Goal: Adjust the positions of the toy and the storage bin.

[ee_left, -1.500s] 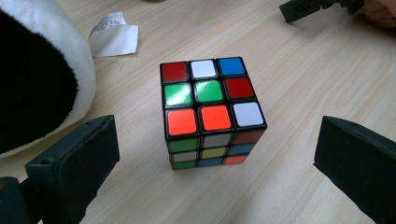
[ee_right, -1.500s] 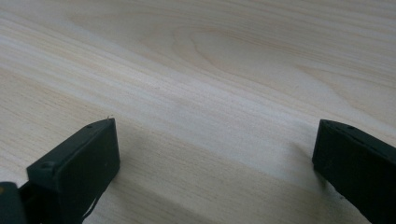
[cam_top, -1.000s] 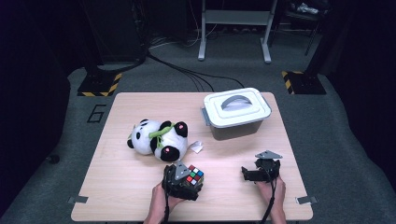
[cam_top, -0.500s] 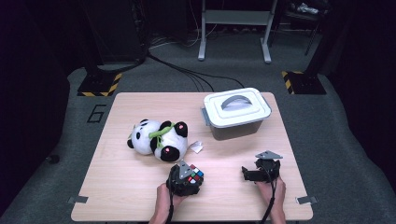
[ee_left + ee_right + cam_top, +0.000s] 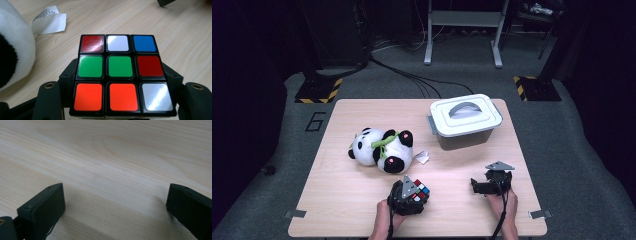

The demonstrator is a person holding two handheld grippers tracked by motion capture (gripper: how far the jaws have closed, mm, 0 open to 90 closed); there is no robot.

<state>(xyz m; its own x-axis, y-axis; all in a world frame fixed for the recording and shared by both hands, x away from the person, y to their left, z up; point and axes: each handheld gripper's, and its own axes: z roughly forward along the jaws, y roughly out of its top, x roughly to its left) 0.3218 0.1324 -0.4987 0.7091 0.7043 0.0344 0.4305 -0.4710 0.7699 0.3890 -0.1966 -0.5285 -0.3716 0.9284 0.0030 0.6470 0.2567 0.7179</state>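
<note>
While you look down from the high view, your left gripper (image 5: 411,195) sits near the tabletop's (image 5: 342,185) near edge, left of its middle, with the puzzle cube (image 5: 420,192) pinched between its jaws, which have just been closing. Your right gripper (image 5: 490,184) rests toward the near right corner, well apart from the cube. A plush panda (image 5: 382,149) lies near the tabletop's centre, a white tag (image 5: 422,157) just beside it, and a grey lidded box (image 5: 465,121) stands by the far right corner. The tabletop is pale wood grain on a grey floor (image 5: 562,150); the room beyond is dark, with black cables (image 5: 412,77) running over the floor, a white metal stand (image 5: 462,25) at the back, and yellow-black striped plates (image 5: 319,90) at either side.

Along your left gripper view, the cube (image 5: 121,75) is clamped between the two black jaws, its upper face showing red, white, blue, green and orange stickers. The panda (image 5: 12,47) and its tag (image 5: 48,21) lie at the left on the wood.

Along your right gripper view, the jaws stand spread wide over bare, light-grained wood (image 5: 112,157), nothing between them.
</note>
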